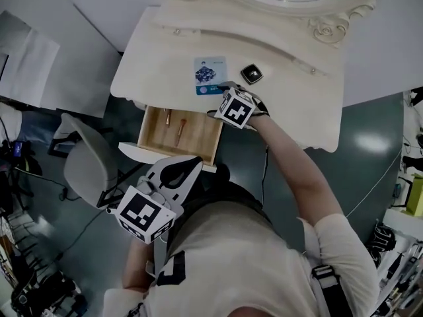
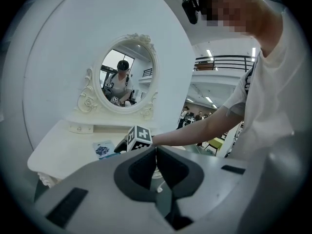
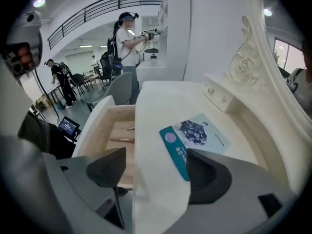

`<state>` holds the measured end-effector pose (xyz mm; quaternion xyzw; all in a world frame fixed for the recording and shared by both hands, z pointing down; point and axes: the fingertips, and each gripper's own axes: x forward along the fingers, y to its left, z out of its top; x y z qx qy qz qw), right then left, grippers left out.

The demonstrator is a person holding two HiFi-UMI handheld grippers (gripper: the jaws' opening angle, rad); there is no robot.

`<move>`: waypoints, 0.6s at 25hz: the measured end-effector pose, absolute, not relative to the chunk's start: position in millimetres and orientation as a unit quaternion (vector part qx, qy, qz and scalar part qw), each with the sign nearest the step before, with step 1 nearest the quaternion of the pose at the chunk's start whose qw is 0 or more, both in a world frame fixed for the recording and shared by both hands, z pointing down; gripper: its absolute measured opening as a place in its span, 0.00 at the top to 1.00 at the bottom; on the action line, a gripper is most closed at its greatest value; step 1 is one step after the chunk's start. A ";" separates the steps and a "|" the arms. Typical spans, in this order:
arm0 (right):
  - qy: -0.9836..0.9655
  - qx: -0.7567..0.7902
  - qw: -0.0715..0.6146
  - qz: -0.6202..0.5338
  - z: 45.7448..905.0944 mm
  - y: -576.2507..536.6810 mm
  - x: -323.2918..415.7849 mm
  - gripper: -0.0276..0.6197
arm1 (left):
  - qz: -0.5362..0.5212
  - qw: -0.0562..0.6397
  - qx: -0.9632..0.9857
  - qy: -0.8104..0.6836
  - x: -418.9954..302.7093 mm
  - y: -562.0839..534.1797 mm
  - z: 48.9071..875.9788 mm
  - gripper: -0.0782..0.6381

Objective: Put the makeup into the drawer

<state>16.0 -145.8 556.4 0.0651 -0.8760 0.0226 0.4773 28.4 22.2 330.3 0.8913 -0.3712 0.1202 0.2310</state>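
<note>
A flat blue-and-white makeup packet lies on the white dressing table, with a small black compact to its right. My right gripper hovers just in front of both. In the right gripper view its jaws stand wide open and empty over the table's front edge, with the packet just beyond them. The wooden drawer is pulled out and holds two thin makeup sticks. My left gripper is shut and empty below the drawer front, and its view shows the fingertips meeting.
A grey chair stands left of the drawer. An oval mirror with a carved frame rises at the back of the table. The table's raised back ledge has small knobs. Other people stand far off in the room.
</note>
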 end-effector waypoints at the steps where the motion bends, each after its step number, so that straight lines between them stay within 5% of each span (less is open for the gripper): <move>1: -0.870 0.064 0.489 0.026 563.0 -149.6 15.0 0.41 | 0.118 0.233 0.892 -0.370 22.2 20.2 331.1 0.81; 15: -0.852 0.040 0.520 0.040 588.5 -110.3 18.6 0.41 | 0.104 0.258 0.892 -0.357 -21.0 1.2 343.7 0.81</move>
